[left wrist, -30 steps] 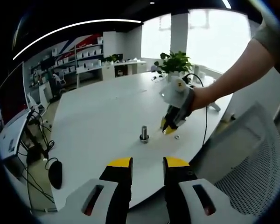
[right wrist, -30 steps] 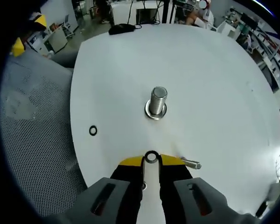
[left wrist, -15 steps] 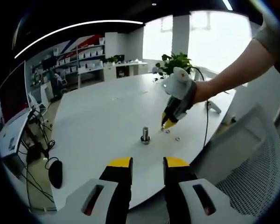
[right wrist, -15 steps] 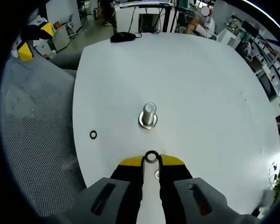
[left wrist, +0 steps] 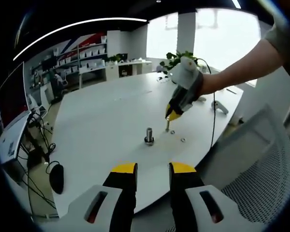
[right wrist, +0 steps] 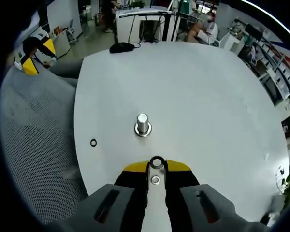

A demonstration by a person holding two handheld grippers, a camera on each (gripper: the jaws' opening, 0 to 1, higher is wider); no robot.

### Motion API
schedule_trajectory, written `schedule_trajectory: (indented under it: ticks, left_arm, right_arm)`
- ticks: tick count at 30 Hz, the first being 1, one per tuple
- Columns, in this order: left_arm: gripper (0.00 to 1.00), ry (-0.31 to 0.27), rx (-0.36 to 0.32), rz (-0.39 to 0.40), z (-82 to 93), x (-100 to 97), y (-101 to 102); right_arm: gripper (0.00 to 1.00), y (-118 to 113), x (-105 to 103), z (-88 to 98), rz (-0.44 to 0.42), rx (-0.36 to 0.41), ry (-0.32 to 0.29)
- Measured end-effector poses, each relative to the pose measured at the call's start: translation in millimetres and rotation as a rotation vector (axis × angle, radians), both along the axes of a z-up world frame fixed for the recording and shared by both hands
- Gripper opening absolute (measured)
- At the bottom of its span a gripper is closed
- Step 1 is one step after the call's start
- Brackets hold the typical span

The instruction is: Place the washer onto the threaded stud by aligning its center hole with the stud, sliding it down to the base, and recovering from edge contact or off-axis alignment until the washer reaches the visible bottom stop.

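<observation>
Steel washer [right wrist: 157,162]: pinched edge-on at the right gripper [right wrist: 156,167] jaw tips, above the desk [right wrist: 208,106].
Stud [right wrist: 142,124]: upright mid-desk, well ahead.
Left gripper [left wrist: 152,169]: jaws parted, empty.
Risk: thin grip; a tilted hole catches the threads, washer slips.

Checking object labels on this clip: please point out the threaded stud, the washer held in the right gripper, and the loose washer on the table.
threaded stud [right wrist: 142,118], right gripper view, its flat top end.
held washer [right wrist: 157,158], right gripper view, the ring's top edge.
loose washer [right wrist: 93,140], right gripper view, the ring's rim on the table.
</observation>
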State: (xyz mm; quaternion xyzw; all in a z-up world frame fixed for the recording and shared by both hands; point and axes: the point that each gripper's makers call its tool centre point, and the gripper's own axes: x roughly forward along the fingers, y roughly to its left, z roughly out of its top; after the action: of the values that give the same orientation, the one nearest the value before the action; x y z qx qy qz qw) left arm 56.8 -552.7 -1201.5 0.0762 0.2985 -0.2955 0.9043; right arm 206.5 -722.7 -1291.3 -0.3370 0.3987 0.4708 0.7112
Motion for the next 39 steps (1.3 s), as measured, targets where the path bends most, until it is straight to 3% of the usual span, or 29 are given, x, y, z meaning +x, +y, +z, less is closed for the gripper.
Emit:
schedule_trajectory:
  ticks: [25, 39]
  left_arm:
    - [0.24, 0.004, 0.005, 0.003, -0.8, -0.2, 1.3]
    - [0.24, 0.004, 0.007, 0.004, -0.9, -0.3, 1.7]
  right_arm:
    - [0.13, -13.3, 2.8, 0.5, -0.03, 0.002, -0.009]
    - [0.13, -18.4, 13.3, 14.4, -0.044, 0.02, -0.042]
